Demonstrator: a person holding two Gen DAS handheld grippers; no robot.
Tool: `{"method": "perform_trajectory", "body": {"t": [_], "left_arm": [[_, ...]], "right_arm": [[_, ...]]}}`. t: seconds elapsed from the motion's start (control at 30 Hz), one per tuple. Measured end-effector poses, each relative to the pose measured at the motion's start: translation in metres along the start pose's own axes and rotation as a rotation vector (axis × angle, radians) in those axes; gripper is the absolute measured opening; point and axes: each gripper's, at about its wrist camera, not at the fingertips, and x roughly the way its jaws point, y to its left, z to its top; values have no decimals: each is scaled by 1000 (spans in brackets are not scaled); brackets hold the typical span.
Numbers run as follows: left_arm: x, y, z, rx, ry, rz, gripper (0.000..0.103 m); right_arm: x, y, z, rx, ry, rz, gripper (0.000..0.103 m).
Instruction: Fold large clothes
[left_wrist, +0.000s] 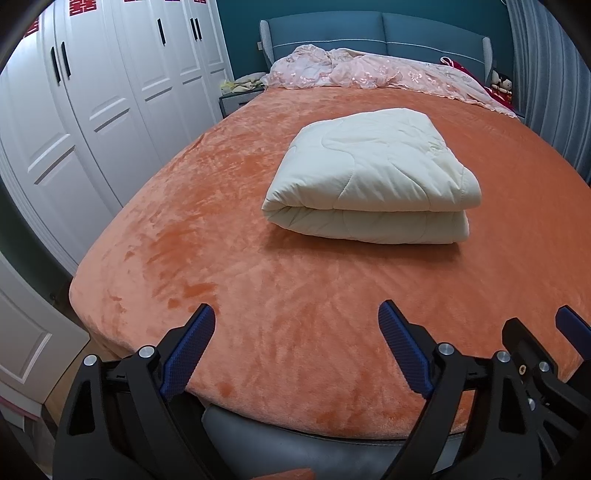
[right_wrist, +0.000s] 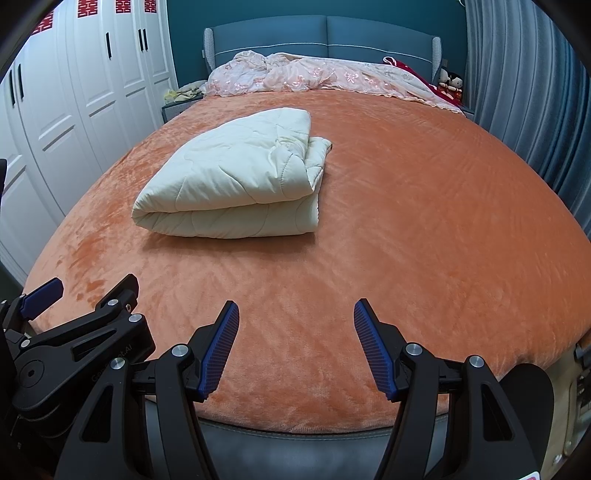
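Quilt (left_wrist: 369, 177) sits folded mid-bed on the orange bedspread (left_wrist: 258, 295).
Left gripper (left_wrist: 297, 317) and right gripper (right_wrist: 293, 314) hang spread and empty at the near edge; its loose far-right flap could unfold if disturbed.

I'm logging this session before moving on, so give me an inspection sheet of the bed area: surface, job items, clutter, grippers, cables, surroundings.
Surface: orange plush bedspread, mostly smooth, covers the bed.
Job's things: cream quilt, folded into a thick stack, lying flat mid-bed, layered open edges on its right side.
Clutter: pink embroidered cover crumpled by the headboard; red cloth and dolls at the far right corner.
Grippers: left gripper and right gripper both open, holding nothing, over the foot of the bed, apart from the quilt.
Cables: nothing seen.
Surroundings: white wardrobe left, blue headboard, grey curtain right.
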Motion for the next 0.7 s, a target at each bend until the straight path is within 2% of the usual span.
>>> {"method": "perform_trajectory", "body": {"t": [0.57, 0.63, 0.7], "left_arm": [[1, 1, 0, 2, -6, 0, 87], [2, 1, 0, 1, 3, -20, 80], [3, 1, -1, -1, 8, -19, 80]], "right_arm": [[-1, 0, -4, 0, 3, -7, 63], [0, 1, -4, -1, 5, -14, 63], [0, 0, -4, 2, 5, -16, 63]]}}
